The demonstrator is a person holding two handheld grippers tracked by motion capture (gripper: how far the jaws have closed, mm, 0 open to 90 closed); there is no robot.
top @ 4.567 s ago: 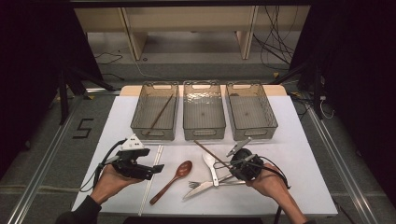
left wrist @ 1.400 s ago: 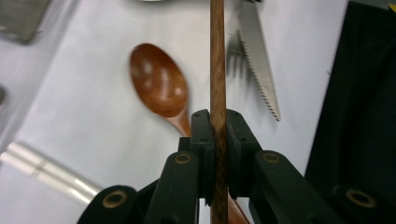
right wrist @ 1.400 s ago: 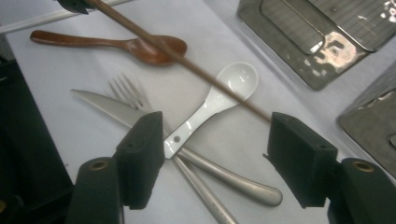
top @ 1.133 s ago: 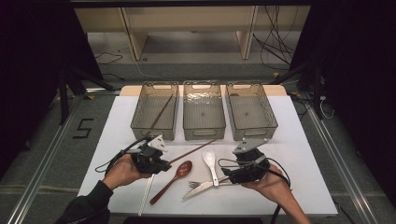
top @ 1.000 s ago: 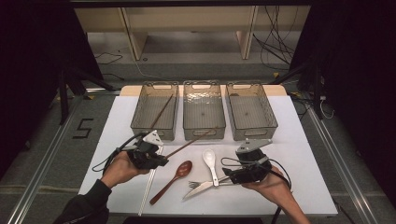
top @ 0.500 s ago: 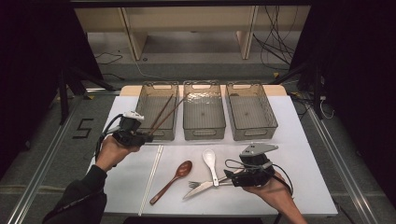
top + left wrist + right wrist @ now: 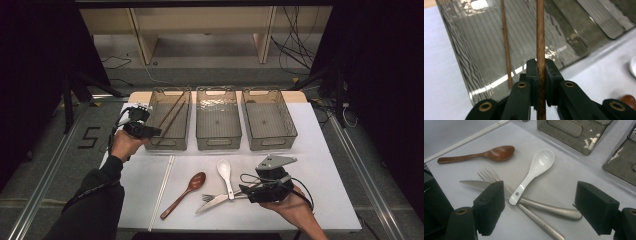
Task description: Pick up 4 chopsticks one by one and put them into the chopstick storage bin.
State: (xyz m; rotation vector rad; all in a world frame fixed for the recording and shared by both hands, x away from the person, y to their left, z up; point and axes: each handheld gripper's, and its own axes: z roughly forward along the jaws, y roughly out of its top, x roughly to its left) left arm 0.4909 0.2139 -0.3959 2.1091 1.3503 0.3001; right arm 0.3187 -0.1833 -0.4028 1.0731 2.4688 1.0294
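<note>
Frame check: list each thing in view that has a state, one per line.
left gripper: shut on brown chopstick
brown chopstick: gripped, reaching over left bin
second brown chopstick: lying inside left bin
left bin: holds one chopstick
middle bin: empty
right bin: empty
right gripper: open, above the cutlery handles
white spoon: lying, handle across the knife
knife: lying, crossed with fork
fork: lying
wooden spoon: lying apart
white chopsticks: lying paired
</note>
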